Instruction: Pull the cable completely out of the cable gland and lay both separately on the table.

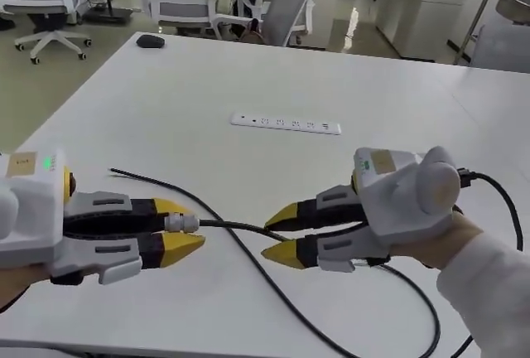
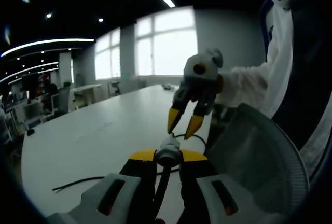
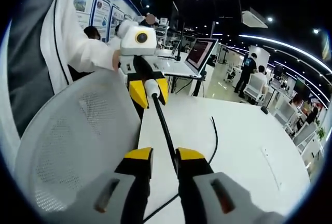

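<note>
The cable gland point(image 1: 179, 224) is pinched between the jaws of the left gripper point(image 1: 195, 224), above the table point(image 1: 207, 84). The cable point(image 1: 236, 225) is seated in the gland and runs between the spread jaws of the right gripper point(image 1: 266, 237).

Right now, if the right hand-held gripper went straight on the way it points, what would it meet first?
Probably the cable gland in the left hand-held gripper, following the cable between its own jaws.

Table point(image 1: 207, 93): white, smooth, faint sheen. Cable point(image 1: 240, 227), lower centre: black matt sheath. Cable gland point(image 1: 182, 224): pale grey plastic, slightly glossy. Chair back point(image 3: 78, 141): white mesh.
</note>
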### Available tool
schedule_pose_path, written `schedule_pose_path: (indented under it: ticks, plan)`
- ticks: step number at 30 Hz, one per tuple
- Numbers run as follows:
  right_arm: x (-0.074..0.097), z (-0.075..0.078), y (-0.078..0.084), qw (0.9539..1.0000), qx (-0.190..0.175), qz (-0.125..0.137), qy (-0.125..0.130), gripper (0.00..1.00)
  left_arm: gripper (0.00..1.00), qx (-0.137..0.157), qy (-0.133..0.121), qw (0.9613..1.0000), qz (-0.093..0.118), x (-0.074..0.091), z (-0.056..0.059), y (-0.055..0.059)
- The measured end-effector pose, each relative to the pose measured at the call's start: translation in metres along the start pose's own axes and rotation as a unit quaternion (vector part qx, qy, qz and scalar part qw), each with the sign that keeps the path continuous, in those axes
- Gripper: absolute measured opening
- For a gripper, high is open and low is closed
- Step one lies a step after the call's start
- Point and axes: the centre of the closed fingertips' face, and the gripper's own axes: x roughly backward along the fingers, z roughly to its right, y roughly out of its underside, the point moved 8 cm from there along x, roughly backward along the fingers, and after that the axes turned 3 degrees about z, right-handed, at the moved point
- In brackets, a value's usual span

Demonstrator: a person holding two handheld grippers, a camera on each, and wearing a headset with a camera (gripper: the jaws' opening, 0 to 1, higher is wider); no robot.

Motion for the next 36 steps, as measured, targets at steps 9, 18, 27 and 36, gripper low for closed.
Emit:
schedule_pose_path:
  ticks: [9,18,27,36]
  plan:
    - [-0.016,-0.001,-0.033,0.9981,0.047,0.031,-0.026,0.18,0.18,-0.001,0.006,1.0000,0.001,0.000,0.001,0.000]
    - [-0.037,-0.007,-0.037,0.9966,0.060,0.030,-0.047,0.10,0.18,-0.002,0.006,1.0000,0.004,0.000,0.002,-0.001]
    - [-0.037,-0.006,-0.036,0.9962,0.067,0.034,-0.043,0.04,0.18,-0.004,0.009,0.9999,0.003,0.001,0.003,-0.001]
    - [-0.038,-0.008,-0.034,0.9963,0.067,0.033,-0.043,0.04,0.18,-0.003,0.010,0.9999,-0.002,0.001,0.003,0.000]
